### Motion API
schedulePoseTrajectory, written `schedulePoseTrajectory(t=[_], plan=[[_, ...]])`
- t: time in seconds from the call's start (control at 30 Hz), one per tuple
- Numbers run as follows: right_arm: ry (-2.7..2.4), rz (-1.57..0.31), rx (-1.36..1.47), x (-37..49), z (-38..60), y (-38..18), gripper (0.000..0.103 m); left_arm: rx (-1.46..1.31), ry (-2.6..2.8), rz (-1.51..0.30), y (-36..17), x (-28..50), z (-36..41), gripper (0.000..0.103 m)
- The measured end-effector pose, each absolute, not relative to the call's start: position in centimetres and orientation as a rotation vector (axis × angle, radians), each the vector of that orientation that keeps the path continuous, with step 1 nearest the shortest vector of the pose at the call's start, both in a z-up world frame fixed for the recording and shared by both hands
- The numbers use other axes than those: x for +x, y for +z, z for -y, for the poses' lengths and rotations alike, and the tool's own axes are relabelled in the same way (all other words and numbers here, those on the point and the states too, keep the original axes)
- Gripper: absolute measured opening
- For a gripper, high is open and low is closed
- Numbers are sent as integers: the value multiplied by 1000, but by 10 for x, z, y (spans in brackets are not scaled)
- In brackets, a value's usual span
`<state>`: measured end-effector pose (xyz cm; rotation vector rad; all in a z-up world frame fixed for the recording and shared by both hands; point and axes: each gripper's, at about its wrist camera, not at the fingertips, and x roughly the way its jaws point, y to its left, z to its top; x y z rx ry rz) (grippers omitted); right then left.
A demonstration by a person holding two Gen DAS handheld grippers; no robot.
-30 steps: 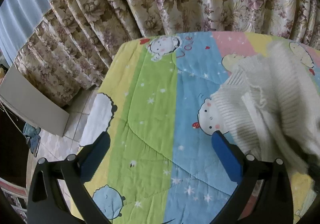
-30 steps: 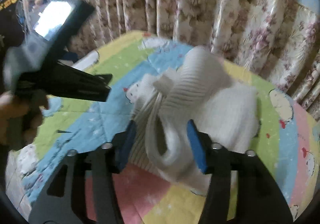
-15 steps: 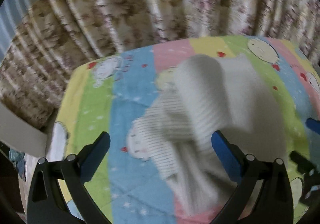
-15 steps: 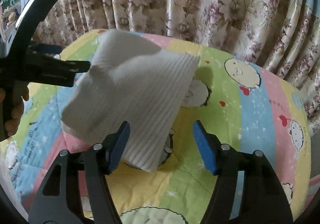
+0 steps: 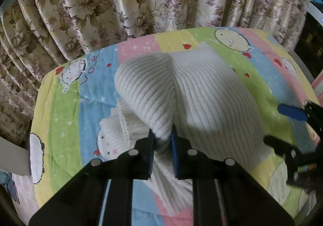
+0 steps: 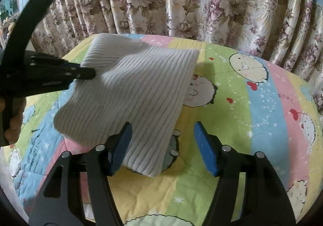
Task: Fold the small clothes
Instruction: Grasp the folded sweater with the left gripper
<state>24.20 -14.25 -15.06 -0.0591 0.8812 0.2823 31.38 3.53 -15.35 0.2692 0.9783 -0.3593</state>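
A white ribbed knit garment (image 5: pixel 201 89) lies on a cartoon quilt (image 5: pixel 66 105), with one fold raised off the surface. My left gripper (image 5: pixel 162 137) is shut on that raised fold, and knit fabric bunches between its blue pads. In the right wrist view the garment (image 6: pixel 137 93) spreads ahead and to the left, and the left gripper (image 6: pixel 84 73) pinches its far left part. My right gripper (image 6: pixel 163 127) stands open at the garment's near right corner and grips nothing. It also shows at the right edge of the left wrist view (image 5: pixel 282 125).
Floral curtains (image 5: pixel 141 0) hang close behind the far edge of the quilt (image 6: pixel 252 105). A person's hand (image 6: pixel 14 125) holds the left gripper's handle. The floor and a white board (image 5: pixel 12 159) lie off the quilt's left edge.
My left gripper swung right over the garment and went from open to shut on a fold. The right gripper let go of the garment, and the garment now lies flatter.
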Motion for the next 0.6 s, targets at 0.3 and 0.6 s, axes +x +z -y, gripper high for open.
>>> schedulePoseTrajectory(t=[0.3,0.6], plan=[[256,-890,-136,255,125,-160,59,317,-296,-979,-171,301,-55,19],[242,-892,-143,274,131,-156,58,394,-227,-937,-179,297,-38,28]])
